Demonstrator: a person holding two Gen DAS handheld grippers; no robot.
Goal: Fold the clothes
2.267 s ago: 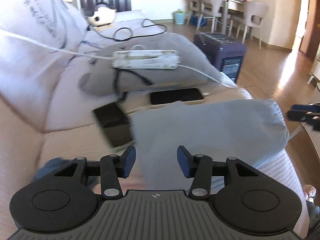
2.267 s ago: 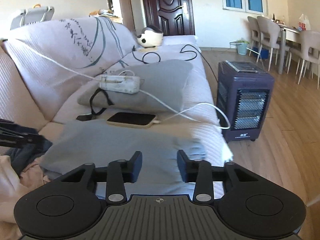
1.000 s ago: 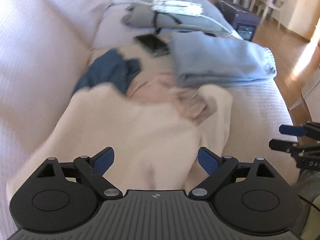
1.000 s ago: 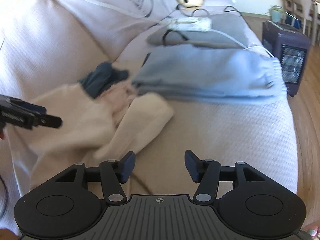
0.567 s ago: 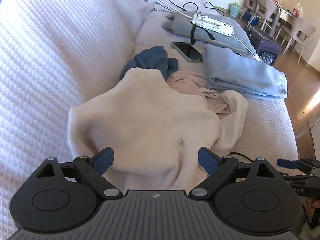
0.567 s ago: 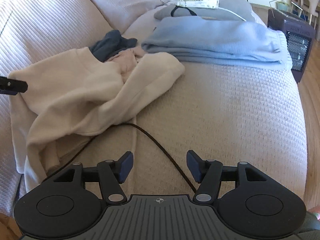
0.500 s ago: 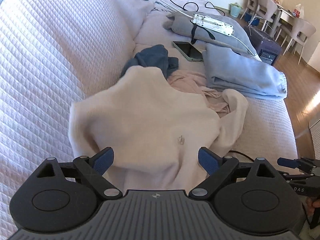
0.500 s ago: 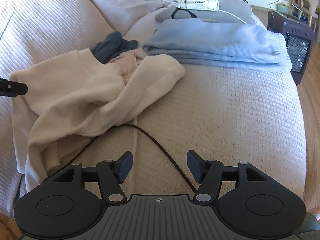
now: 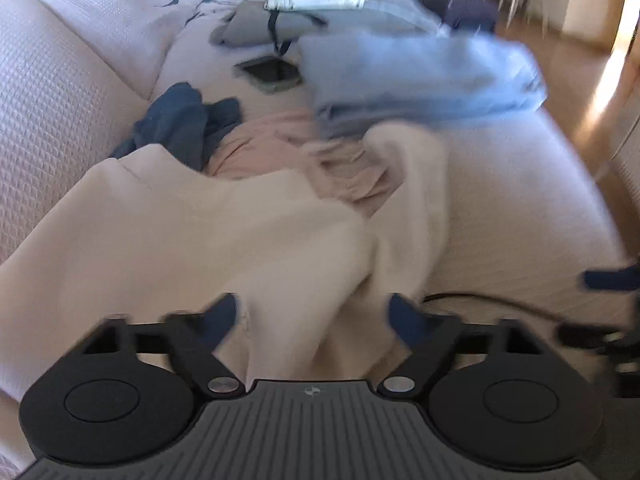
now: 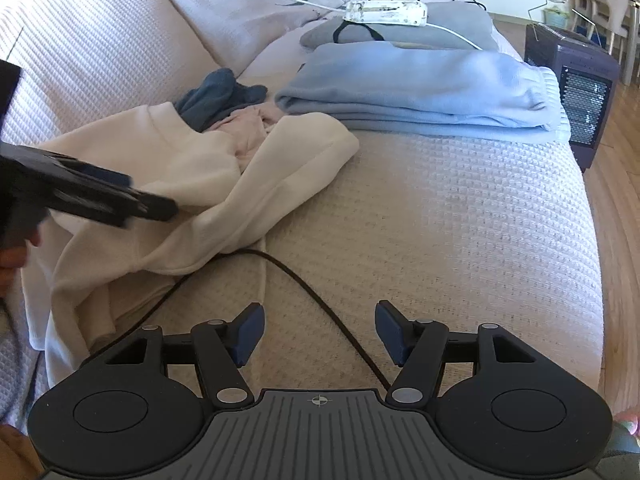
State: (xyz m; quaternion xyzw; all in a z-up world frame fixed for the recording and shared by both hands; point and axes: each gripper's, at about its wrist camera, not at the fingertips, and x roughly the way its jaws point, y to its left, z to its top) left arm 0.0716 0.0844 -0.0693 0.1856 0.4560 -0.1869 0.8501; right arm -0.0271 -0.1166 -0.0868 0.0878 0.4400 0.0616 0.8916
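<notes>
A crumpled cream garment (image 9: 192, 232) lies on the sofa seat; it also shows in the right wrist view (image 10: 192, 184). A pink garment (image 9: 280, 152) and a dark blue garment (image 9: 180, 120) lie behind it. A folded light blue garment (image 10: 420, 88) lies farther back. My left gripper (image 9: 312, 316) is open, low over the cream garment's near part, and it shows at the left of the right wrist view (image 10: 120, 200). My right gripper (image 10: 318, 332) is open and empty above the bare seat, to the right of the cream garment.
A black cable (image 10: 304, 280) runs across the seat under my right gripper. A phone (image 9: 272, 72), a grey cushion (image 10: 440, 24) with a white power strip (image 10: 384, 10) lie at the far end. A dark heater (image 10: 576, 76) stands on the wooden floor at right.
My left gripper has swung to the right and closer to the cream garment, its view blurred by motion. My right gripper has barely moved. Both stay open.
</notes>
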